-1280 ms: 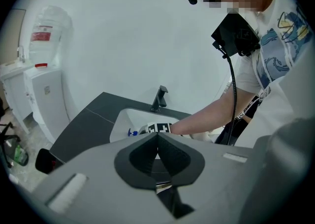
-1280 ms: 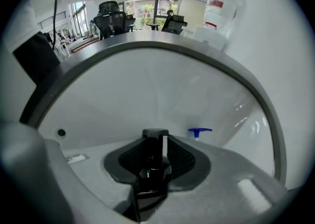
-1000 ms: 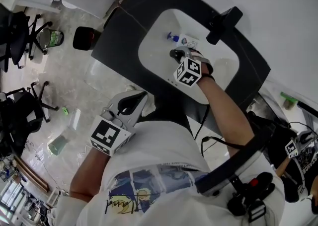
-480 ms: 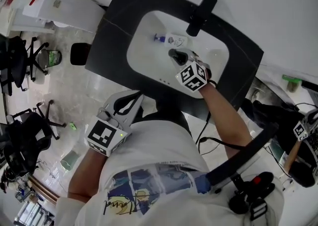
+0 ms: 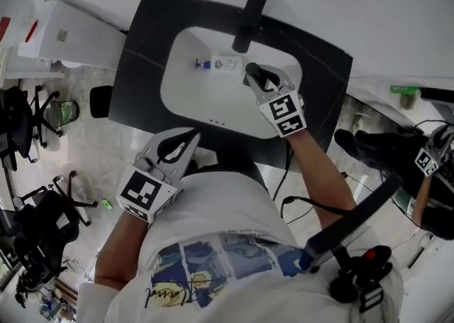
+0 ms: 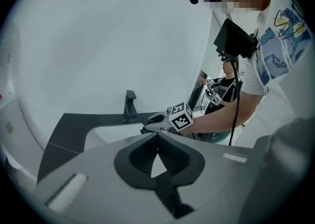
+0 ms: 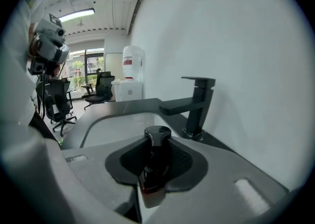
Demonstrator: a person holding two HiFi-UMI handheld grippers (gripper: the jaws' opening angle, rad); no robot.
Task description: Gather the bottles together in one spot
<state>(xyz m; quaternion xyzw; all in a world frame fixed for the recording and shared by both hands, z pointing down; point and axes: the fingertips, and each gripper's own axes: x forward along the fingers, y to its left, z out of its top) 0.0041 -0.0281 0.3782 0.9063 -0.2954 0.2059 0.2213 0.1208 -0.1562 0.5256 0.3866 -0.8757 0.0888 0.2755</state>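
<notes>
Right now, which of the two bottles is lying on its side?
The blue-capped bottle with the white label, lying in the sink basin. The dark, black-capped bottle is held in the right gripper instead.

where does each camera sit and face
Head view: on the head, steeply down at the sink; torso, arms, left gripper, right gripper show.
Left gripper view: on left gripper, toward the faucet; shut jaws show.
Right gripper view: on right gripper, toward the faucet; jaws just closed on dark bottle.
All three share the faucet.

Black faucet (image 5: 250,20) behind white sink (image 5: 186,101), dark countertop (image 5: 142,59), black office chairs (image 7: 101,89)
</notes>
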